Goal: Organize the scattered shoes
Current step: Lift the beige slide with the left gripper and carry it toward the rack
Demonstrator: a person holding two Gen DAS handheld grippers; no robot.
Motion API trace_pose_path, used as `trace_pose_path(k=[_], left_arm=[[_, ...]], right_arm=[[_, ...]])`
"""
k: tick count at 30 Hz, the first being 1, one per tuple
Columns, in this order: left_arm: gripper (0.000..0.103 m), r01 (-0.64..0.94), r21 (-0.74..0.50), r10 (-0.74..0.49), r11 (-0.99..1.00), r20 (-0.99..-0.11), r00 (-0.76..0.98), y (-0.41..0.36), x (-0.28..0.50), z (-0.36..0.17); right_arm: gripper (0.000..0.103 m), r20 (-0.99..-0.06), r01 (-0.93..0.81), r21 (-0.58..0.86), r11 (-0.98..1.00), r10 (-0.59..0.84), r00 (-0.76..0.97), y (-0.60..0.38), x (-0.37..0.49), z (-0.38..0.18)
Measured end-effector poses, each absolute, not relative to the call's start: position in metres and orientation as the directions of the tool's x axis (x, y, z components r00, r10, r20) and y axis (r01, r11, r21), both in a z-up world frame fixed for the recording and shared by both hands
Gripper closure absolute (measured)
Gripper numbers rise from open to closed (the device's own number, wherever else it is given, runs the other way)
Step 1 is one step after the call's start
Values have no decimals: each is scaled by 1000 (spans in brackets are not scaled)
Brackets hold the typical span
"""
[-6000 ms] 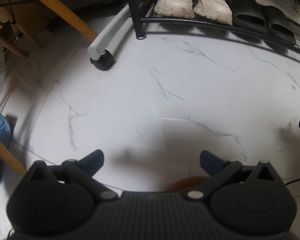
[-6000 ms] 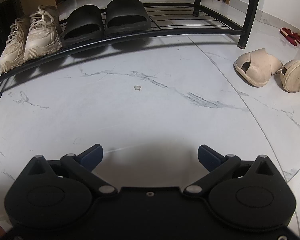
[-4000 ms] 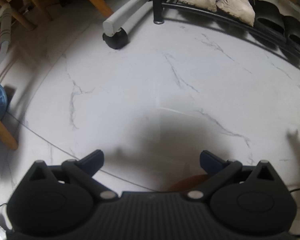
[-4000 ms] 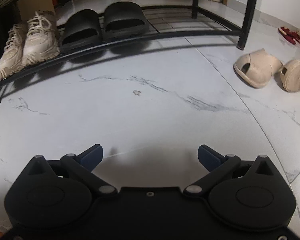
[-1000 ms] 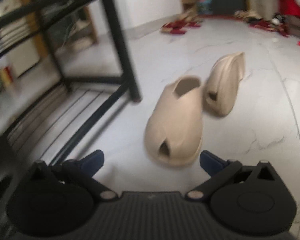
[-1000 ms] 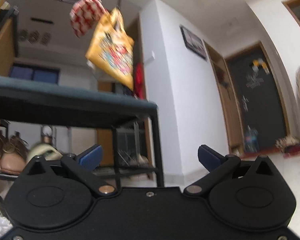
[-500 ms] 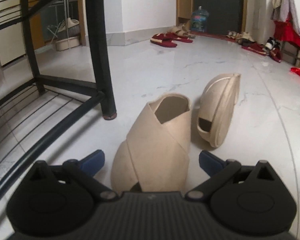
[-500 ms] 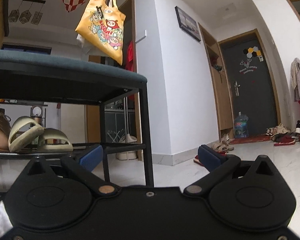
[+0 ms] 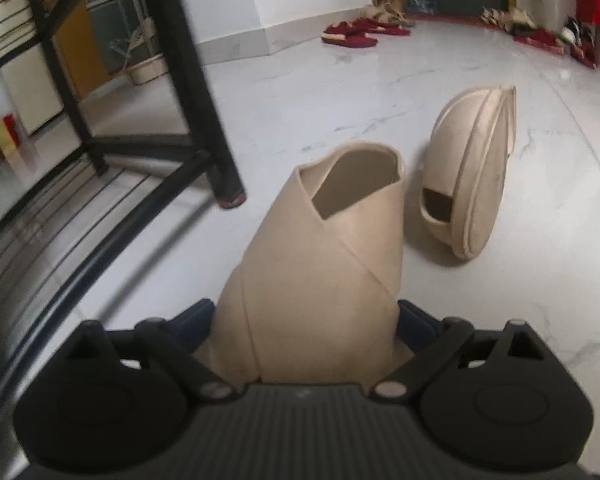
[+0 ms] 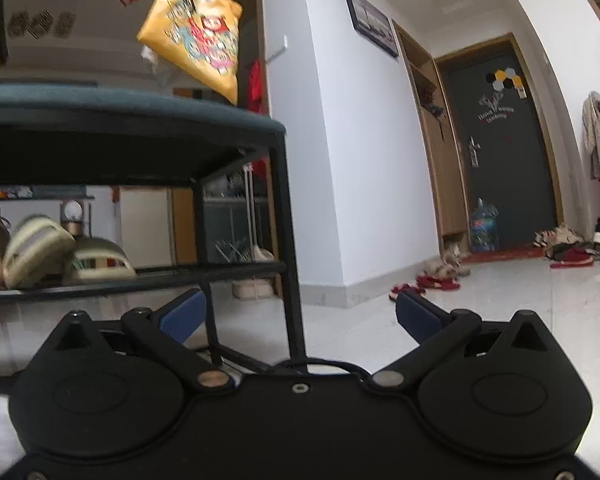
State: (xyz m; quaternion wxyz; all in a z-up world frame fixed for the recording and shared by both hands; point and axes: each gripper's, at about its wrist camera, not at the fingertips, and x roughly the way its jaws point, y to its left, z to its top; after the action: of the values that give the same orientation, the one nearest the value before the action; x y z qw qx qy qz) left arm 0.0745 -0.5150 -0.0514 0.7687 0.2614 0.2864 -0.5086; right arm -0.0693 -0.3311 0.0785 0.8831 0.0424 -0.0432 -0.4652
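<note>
Daylight fills both views evenly, brightest on the white wall (image 10: 340,160) and the glossy marble floor (image 9: 380,92), which throws back a pale sheen far off. The beige slipper (image 9: 324,264) casts only a soft shadow. The fisheye lens bends the black shoe rack (image 9: 188,80) near the edges. Motion blur smears the rack's wires at the left, and the yellow bag (image 10: 196,32) hangs slightly smeared overhead
</note>
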Motion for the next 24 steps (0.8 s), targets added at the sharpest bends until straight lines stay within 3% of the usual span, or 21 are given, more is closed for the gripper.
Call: trace_pose_path(k=[4,7,13,17,21,24], left_arm=[[9,850,20,-611,527,-686,395,-454,74,-41],[9,687,1,-491,727,-698,521,-389,62,-38],[9,271,84,-125,959,-733,669,-274,20,-27],[8,7,112,82,994,-767,637,-203,-14,-27],[8,-43,64,77,997,-816,573,-183,-4,-29],[7,3,114,96,993,-847,523,-184,3,-21]], right_arm=[[0,10,827,93,555,-831,557,-335,-62,76],[0,10,822,98,561,-827,563,-334,-63,77],[0,-3,816,99,569,-820,572,-331,-61,80],[0,-32,817,79,571,-818,575,-329,-56,79],[0,-31,806,56,589,-806,591,-321,-54,81],[0,-11,794,45,607,-794,608,-316,-55,82]])
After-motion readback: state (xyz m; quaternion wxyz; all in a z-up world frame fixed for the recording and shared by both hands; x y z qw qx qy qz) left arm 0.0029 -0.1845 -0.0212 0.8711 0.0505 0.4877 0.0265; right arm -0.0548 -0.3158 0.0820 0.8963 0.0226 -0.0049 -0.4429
